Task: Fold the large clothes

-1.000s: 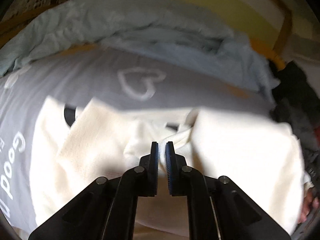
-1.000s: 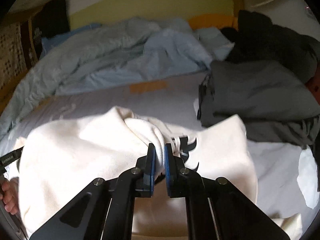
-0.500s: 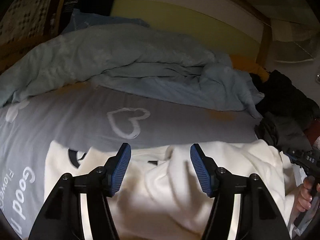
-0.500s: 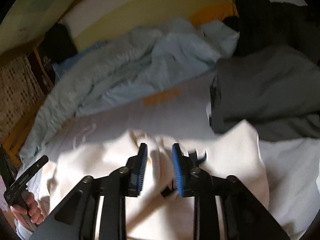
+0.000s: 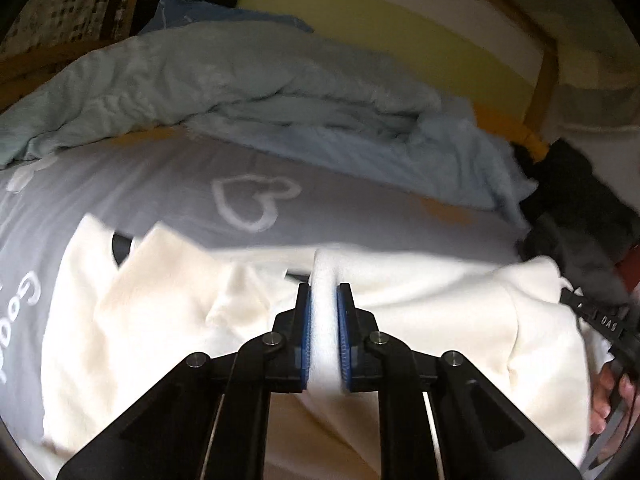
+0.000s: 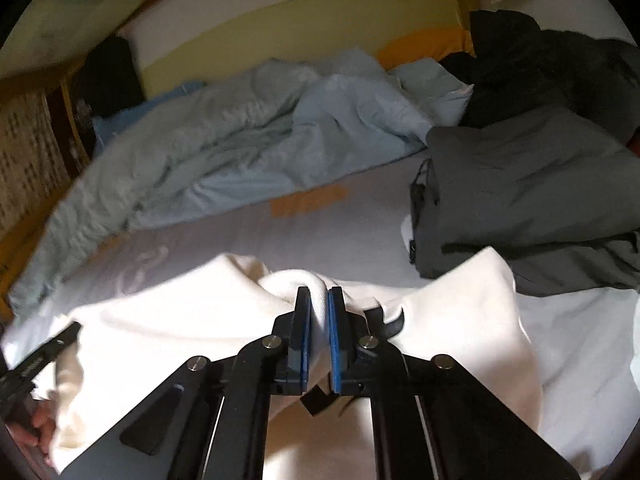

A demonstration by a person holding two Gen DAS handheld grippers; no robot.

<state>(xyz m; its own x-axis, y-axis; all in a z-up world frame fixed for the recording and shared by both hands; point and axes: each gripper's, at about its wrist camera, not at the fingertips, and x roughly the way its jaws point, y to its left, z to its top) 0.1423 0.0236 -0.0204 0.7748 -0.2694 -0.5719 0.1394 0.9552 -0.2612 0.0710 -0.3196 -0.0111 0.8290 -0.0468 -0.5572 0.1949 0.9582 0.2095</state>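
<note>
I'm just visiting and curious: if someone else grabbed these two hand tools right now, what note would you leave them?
Left gripper: jaws closing, a fold of the cream sweatshirt already pinched between the blue pads.
Right gripper: shut on another fold of the same sweatshirt.
The sweatshirt lies bunched on the grey bedsheet, a dark grey garment beside it and a rumpled blue duvet behind.
Done: both pinches taken.
Left: the fold itself; the garment is not yet flat or neat.
</note>
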